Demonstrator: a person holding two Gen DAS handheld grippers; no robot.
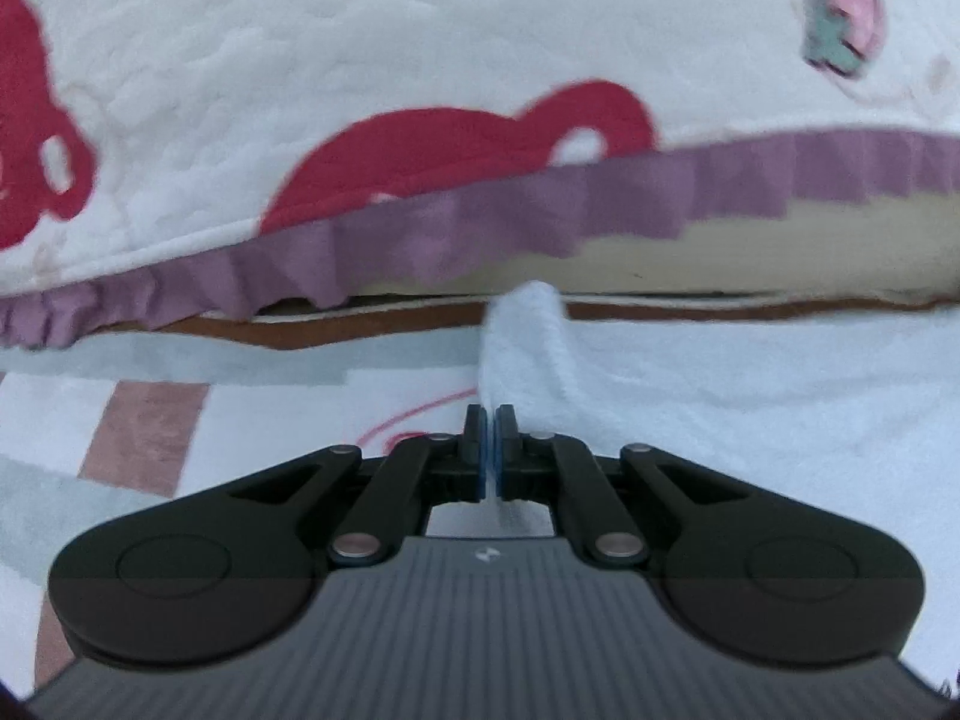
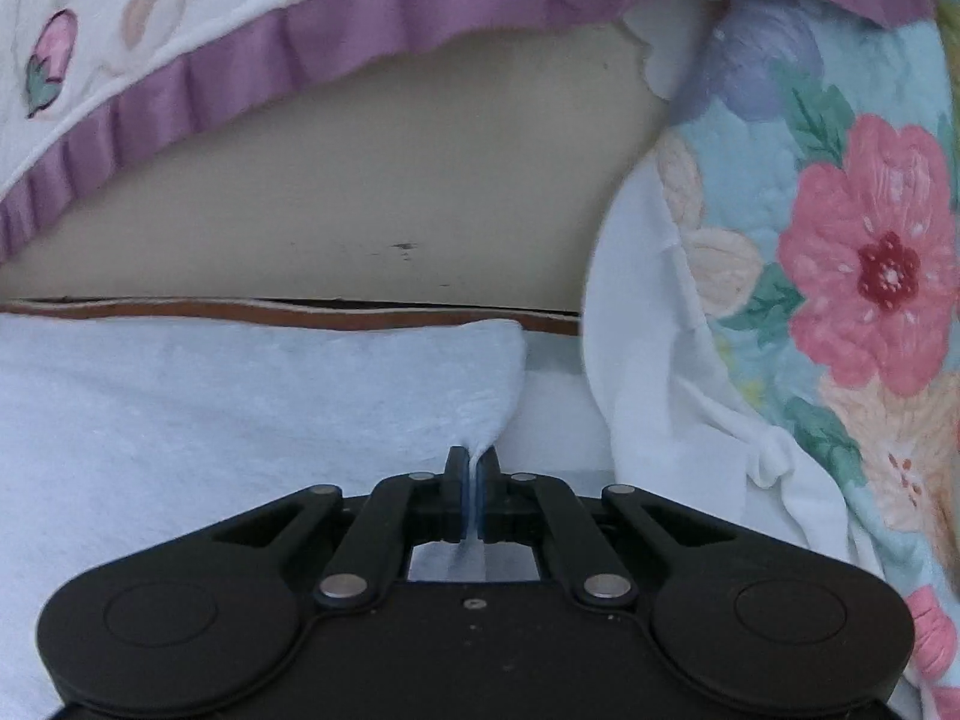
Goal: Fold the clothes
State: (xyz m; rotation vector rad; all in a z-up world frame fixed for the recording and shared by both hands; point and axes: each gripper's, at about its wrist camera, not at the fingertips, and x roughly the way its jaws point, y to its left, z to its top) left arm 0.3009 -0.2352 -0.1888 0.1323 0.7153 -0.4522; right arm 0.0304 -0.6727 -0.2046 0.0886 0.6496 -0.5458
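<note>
Pale blue plush fabric makes up the garment point(image 2: 240, 396), which lies spread on a patterned floor covering point(image 1: 144, 432) in front of the cream side panel of a bed point(image 2: 372, 198). A white quilt with a purple ruffle point(image 1: 456, 228) hangs over that panel, and a floral quilt point(image 2: 852, 252) drapes down at the right of the right wrist view.

Gripper state:
- Left gripper point(image 1: 492, 414): clenched on a raised ridge of the garment; the cloth peaks upward just beyond the pads.
- Right gripper point(image 2: 474, 456): clenched on the garment's edge below its far right corner; a thin strip of cloth passes between the pads.

Handling judgement:
- Soft and limp; it sags between the two grips and holds no shape unsupported.
- Appears light; the pile looks thick, so folds will likely sit bulky.
- The fleecy surface should give the pads good friction, so slip risk seems low.
- Take hold at edges and corners, as at present, and keep both grips level and taut so that the panel folds flat
</note>
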